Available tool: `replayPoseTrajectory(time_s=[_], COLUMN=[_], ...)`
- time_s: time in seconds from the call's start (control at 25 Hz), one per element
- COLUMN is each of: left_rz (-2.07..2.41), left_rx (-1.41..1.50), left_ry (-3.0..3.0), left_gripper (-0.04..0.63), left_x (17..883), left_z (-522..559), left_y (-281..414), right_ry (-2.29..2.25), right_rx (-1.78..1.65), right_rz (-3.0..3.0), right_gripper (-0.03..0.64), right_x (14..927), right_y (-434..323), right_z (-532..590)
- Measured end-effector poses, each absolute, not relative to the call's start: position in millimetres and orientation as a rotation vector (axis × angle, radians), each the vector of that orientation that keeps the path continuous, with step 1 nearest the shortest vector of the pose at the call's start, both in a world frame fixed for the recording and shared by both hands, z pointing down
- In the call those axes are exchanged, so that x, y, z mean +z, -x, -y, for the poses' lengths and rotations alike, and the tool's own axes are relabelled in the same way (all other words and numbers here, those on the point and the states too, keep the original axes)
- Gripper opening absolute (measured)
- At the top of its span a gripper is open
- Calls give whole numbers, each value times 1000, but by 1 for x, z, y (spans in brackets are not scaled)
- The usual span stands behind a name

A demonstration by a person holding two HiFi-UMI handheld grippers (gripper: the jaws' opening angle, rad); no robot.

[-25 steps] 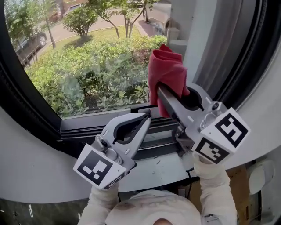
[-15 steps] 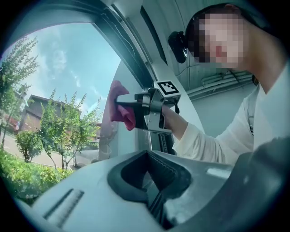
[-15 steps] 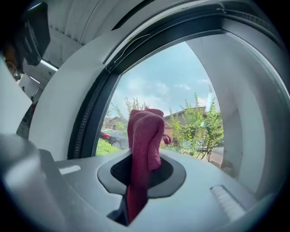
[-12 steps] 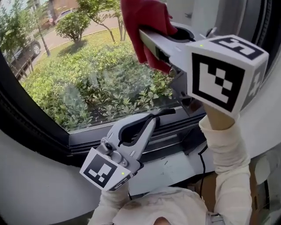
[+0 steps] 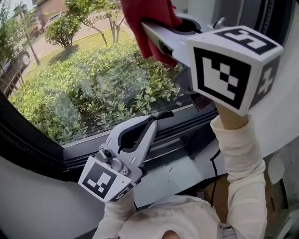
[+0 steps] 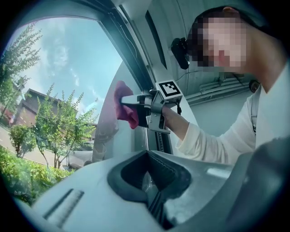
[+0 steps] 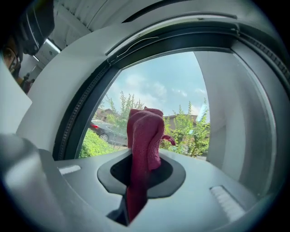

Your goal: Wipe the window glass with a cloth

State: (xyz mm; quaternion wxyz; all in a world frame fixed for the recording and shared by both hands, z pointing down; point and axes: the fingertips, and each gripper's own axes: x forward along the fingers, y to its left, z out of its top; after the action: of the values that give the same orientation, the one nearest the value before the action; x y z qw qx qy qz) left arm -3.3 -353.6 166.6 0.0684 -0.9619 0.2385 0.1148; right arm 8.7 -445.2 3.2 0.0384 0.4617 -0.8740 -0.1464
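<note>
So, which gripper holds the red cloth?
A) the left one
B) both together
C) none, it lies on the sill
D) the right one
D: the right gripper is shut on the cloth, which sticks up between its jaws. The left gripper is shut with nothing in it.

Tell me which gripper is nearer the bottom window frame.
Left. The left gripper sits low, its shut tips right by the bottom frame. The right gripper is high above it, holding the cloth up by the glass.
</note>
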Motion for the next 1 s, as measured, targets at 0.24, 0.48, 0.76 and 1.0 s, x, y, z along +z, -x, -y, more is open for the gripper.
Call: replayPoseTrajectory(time_s=[0.24, 0.48, 0.76, 1.0], left_rz=[-726, -751, -749, -734], left_rx=[302, 289, 270, 256], left_ry=[2897, 2891, 2888, 2891], left_gripper=[0, 0, 0, 0], left_x=[167, 166, 166, 169], left_z=[354, 355, 363, 364], left_y=[-18, -34, -57, -69], right_ry=[-1627, -1716, -1837, -1885], right_rx=[-410, -374, -367, -294], right_rz=[2621, 2595, 2522, 2540], right_gripper=[60, 61, 60, 58], right_x=[-4, -3, -3, 2], right_y=[-92, -145, -200, -219], right_z=[459, 464, 473, 476])
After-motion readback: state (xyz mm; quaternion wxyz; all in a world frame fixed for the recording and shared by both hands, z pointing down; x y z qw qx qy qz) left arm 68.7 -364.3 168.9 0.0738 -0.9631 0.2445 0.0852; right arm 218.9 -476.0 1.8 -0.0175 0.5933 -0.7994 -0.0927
